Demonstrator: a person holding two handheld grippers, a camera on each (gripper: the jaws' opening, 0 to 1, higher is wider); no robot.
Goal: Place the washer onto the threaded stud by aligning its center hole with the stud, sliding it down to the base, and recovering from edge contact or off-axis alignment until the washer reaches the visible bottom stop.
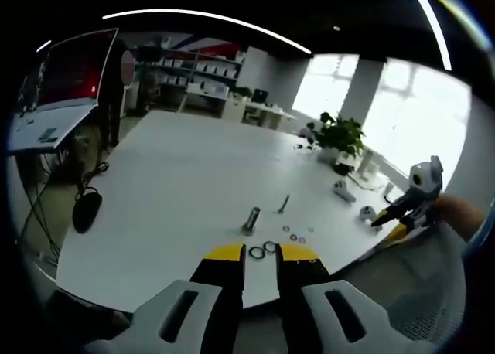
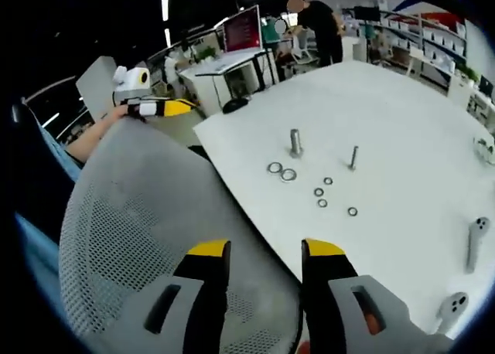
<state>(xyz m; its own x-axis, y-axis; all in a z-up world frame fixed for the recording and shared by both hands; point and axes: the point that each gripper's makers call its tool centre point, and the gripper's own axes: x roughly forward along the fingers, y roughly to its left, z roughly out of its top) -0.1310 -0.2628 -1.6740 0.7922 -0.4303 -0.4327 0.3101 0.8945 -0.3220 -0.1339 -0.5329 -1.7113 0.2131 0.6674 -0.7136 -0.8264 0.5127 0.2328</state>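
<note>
Nothing has been picked up yet. The left hand-held gripper is held low at the near edge of the white table, with its jaws a little apart and nothing between them. The right hand-held gripper is held back over the mesh back of a grey chair, with its jaws wide apart and nothing held either. Both seem to be kept back so the small parts can be seen before one is chosen.

The parts are laid out in a small group near the table edge, likely so they are easy to reach. Two bigger washers lie flat, touching each other, just beside the thick threaded stud, which stands upright. A thinner bolt stands a bit further off. Some smaller washers are scattered flat between and in front of them.

No washer is on the stud, so the task looks to be at its start. A washer lies very flat, so it may be hard to lift off the table.
</note>
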